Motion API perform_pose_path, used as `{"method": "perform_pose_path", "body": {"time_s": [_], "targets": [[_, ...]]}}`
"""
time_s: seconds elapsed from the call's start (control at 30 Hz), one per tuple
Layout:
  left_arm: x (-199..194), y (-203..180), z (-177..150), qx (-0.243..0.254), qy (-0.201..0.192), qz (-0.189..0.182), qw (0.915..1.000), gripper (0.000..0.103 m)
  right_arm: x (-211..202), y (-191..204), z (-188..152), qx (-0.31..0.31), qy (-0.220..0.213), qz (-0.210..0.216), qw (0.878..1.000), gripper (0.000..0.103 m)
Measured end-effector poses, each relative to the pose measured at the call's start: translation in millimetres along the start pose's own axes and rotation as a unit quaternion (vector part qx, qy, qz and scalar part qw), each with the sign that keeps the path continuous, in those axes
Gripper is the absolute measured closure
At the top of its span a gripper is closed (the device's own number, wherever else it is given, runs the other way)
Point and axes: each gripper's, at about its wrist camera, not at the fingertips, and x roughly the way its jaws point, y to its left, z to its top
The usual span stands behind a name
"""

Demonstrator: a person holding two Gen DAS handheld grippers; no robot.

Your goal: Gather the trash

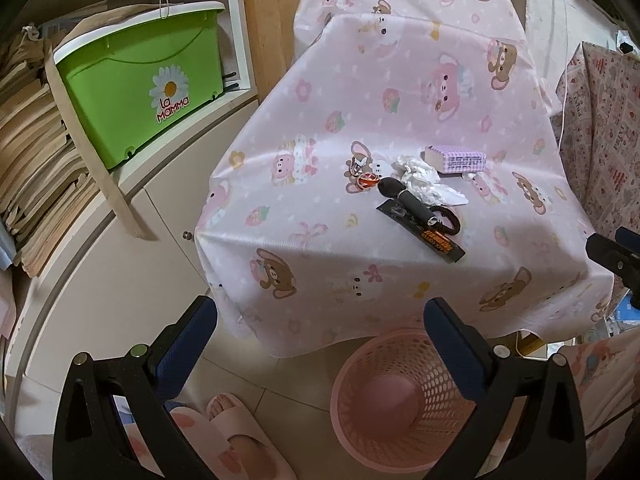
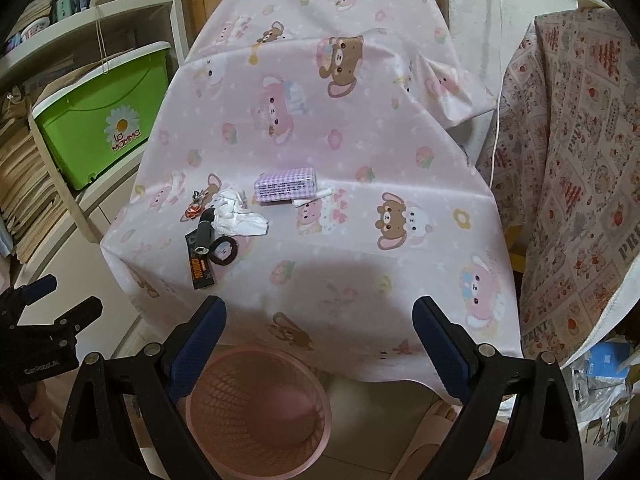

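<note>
On the table, wrapper (image 1: 424, 232) points toward basket (image 1: 360, 364).

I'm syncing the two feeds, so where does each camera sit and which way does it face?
Left wrist: on the left gripper, looking forward and down at the pink cloth-covered table; a slippered foot and the right gripper show.
Right wrist: on the right gripper, facing the same table; the left gripper shows.
Shared: crumpled tissue, purple tissue pack, pink basket, green bin.
</note>
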Motion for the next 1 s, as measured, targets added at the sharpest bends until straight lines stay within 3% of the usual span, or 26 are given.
{"method": "perform_pose_path", "body": {"time_s": [0.47, 0.77, 1.0], "targets": [[0.5, 1.1, -1.1, -0.002, 0.001, -0.009, 1.0, 0.001, 2.9, 4.7, -1.1, -0.011, 0.001, -0.002, 1.0, 0.007], [-3.4, -3.4, -0.4, 0.014, -0.036, 0.036, 0.9986, 0.001, 2.0, 8.2, 1.3, -0.014, -0.003, 0.003, 1.0, 0.007], [-6.0, -0.8, -1.7, -0.003, -0.047, 0.018, 0.9987, 0.001, 1.8, 6.4, 0.4, -0.008, 0.0, 0.005, 1.0, 0.007]]}}
